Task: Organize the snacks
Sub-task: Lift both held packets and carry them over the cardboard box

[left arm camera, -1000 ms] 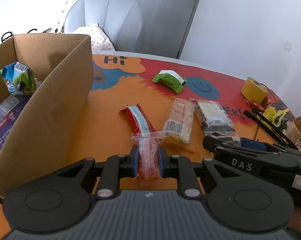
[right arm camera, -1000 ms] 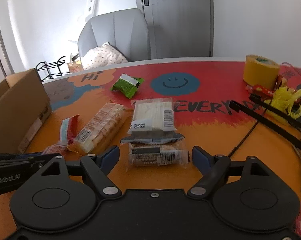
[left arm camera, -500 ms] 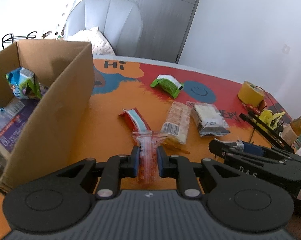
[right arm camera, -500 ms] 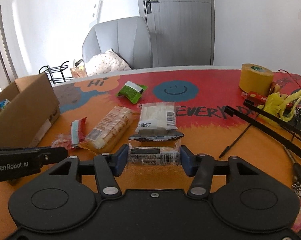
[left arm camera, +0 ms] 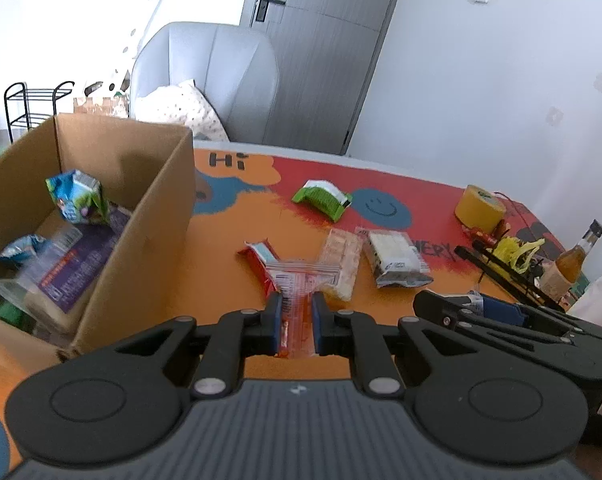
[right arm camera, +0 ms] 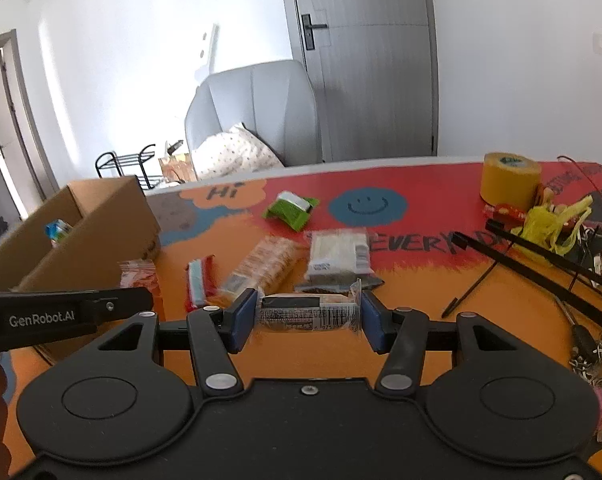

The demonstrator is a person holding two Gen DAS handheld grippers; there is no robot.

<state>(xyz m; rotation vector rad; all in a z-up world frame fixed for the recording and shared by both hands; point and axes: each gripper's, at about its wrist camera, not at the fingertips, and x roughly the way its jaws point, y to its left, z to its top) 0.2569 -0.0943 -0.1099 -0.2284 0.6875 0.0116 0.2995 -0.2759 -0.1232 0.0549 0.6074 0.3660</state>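
While the left wrist view shows the left gripper [left arm camera: 296, 322] pinched tight on a small red zip bag [left arm camera: 299, 292] lifted off the table [left arm camera: 221, 264], the cardboard box [left arm camera: 141, 240] sits just left, already holding snacks. Bag looks light and floppy — grip on its lower body seems fine. Right wrist view: right gripper [right arm camera: 307, 318] clamps a clear-wrapped snack bar [right arm camera: 309, 312] end to end, jaws fairly wide. Bar is likely stiff but crumbly — don't squeeze harder.
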